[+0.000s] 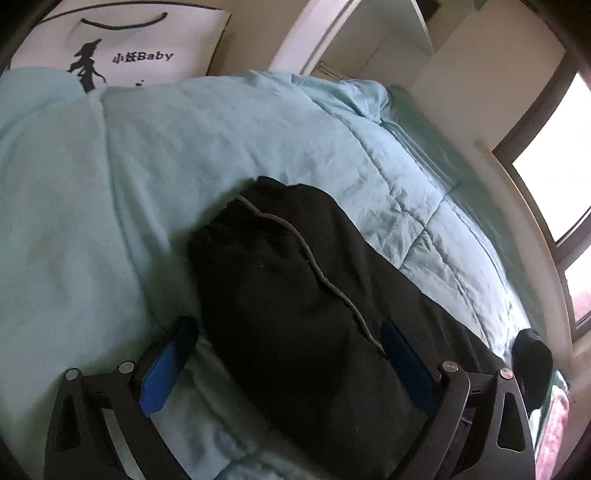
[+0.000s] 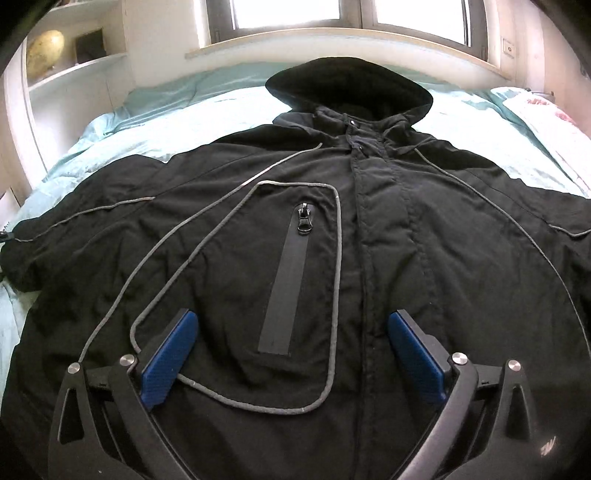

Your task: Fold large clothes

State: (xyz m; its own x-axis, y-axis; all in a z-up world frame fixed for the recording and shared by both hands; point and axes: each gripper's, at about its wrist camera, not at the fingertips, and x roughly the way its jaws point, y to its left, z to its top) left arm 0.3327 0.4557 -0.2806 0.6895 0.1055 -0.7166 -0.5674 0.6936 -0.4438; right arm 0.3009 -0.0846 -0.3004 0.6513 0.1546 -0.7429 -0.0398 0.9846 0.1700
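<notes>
A large black hooded jacket (image 2: 388, 236) with grey piping lies front-up, spread flat on a light blue quilt (image 2: 207, 110). Its hood (image 2: 347, 83) points toward the window and a chest pocket zipper (image 2: 303, 221) shows in the middle. My right gripper (image 2: 291, 332) is open and empty, just above the jacket's lower front. In the left wrist view one black sleeve (image 1: 280, 280) lies stretched across the quilt (image 1: 110, 177), its cuff end far from me. My left gripper (image 1: 288, 343) is open, its blue pads on either side of the sleeve, holding nothing.
A white bag with printed lettering (image 1: 122, 44) stands against the wall past the bed. White shelves (image 2: 70, 70) hold a yellowish globe (image 2: 44, 51) at the left. Windows (image 2: 288, 9) run along the bed's far side. A pink patterned cloth (image 2: 546, 107) lies at the right.
</notes>
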